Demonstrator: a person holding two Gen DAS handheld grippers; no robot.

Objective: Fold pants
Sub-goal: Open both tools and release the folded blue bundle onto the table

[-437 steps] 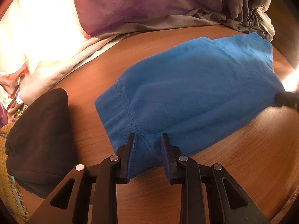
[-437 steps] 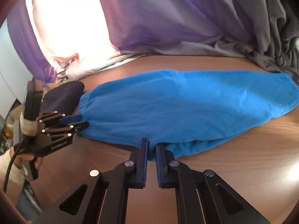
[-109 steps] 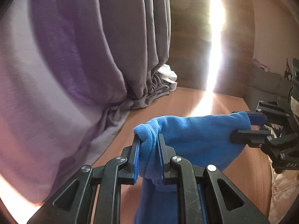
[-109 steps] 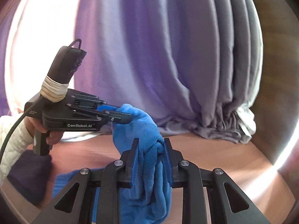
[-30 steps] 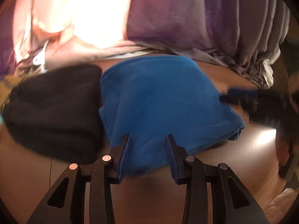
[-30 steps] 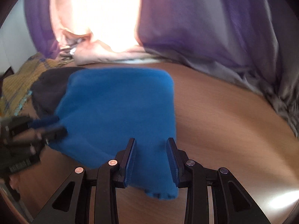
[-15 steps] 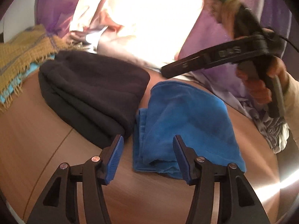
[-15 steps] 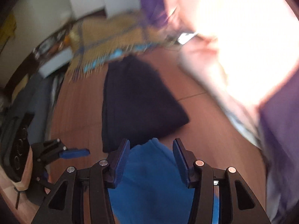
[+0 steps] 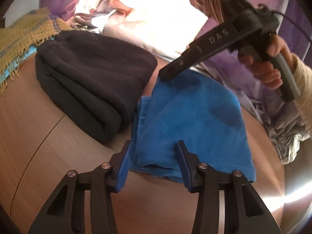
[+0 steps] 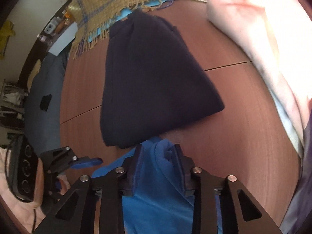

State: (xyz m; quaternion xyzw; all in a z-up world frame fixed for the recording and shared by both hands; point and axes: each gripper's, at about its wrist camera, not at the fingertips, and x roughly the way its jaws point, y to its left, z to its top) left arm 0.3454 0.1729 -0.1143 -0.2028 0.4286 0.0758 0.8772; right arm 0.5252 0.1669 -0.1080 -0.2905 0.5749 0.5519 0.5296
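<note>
Blue pants (image 9: 193,120) folded on tabletop (image 9: 39,128) beside dark garment (image 9: 93,81); right gripper (image 10: 158,165) jaws just closing on far corner, left gripper (image 9: 154,165) narrowing astride near edge, for repositioning.

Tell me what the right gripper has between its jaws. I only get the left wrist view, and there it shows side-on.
Observer: The right gripper has just been closing its jaws. A bunched ridge of the blue pants fills the gap between them.
Operator: Give me something about the dark pile that I can't see.
Observer: The folded dark garment has a small tan tab at its far end, next to the fringed blanket.
Operator: Report what lies past the table on that side.
Observer: Beyond the edge of the table, a grey-blue cushion with a black patch on it.
</note>
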